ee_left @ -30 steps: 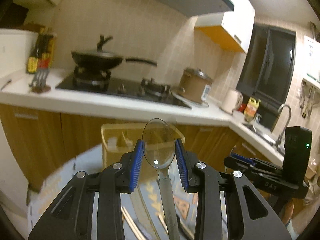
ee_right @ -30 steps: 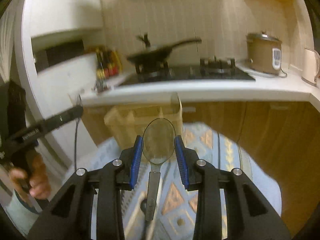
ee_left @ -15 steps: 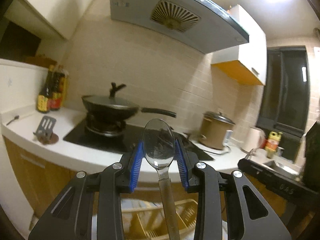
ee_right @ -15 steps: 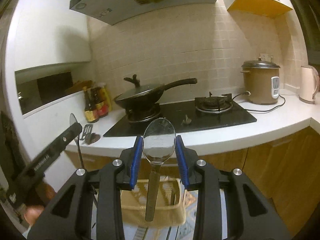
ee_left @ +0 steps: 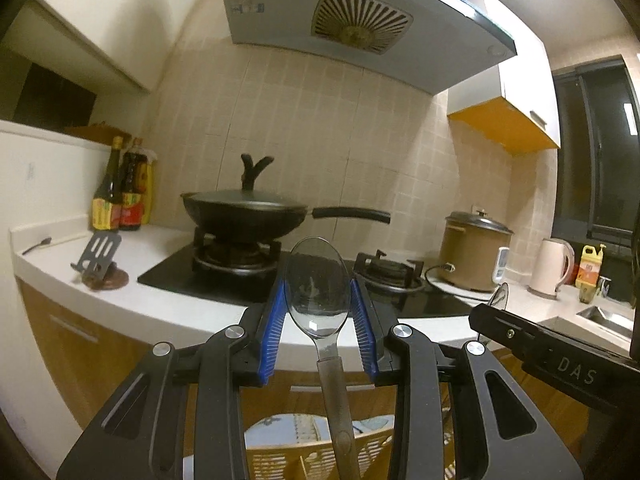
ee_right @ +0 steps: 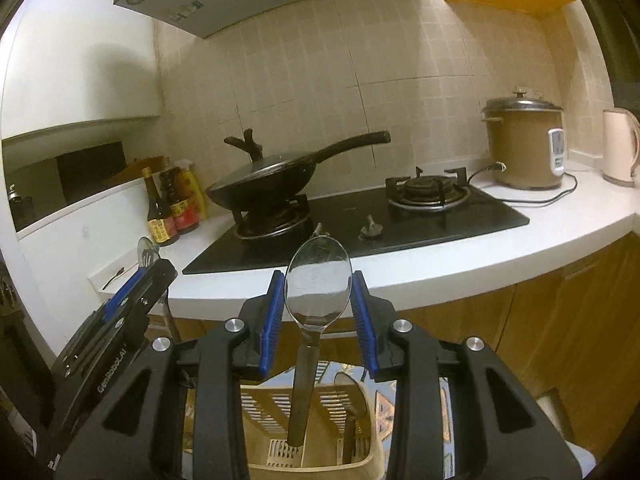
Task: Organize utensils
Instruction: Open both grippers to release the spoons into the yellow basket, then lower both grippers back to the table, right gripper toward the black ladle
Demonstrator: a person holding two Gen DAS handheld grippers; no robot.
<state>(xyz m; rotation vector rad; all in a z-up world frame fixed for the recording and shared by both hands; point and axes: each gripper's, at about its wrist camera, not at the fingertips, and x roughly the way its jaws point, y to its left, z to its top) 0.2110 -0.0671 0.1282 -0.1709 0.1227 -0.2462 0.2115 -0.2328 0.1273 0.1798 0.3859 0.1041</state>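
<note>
My left gripper (ee_left: 319, 316) is shut on a steel spoon (ee_left: 319, 284), bowl up between the blue pads, handle hanging down toward a beige slotted utensil basket (ee_left: 280, 460) below. My right gripper (ee_right: 318, 312) is shut on another steel spoon (ee_right: 318, 284), held upright, its handle tip hanging over the same basket (ee_right: 328, 412). One spoon (ee_right: 352, 396) stands inside the basket. The left gripper shows at the left of the right wrist view (ee_right: 120, 320); the right gripper shows at the right of the left wrist view (ee_left: 540, 356).
A white counter (ee_right: 460, 268) carries a black hob (ee_right: 360, 224), a lidded wok (ee_left: 244, 216), a rice cooker (ee_right: 524, 148), a kettle (ee_left: 554, 266), sauce bottles (ee_left: 120, 196) and a spatula rest (ee_left: 102, 264). Wooden cabinets (ee_right: 560, 320) stand below. A patterned mat (ee_left: 280, 428) lies under the basket.
Both grippers have tilted up and risen with their spoons. The views swung from the mat and basket to the counter, hob and hood. Both stay shut.
</note>
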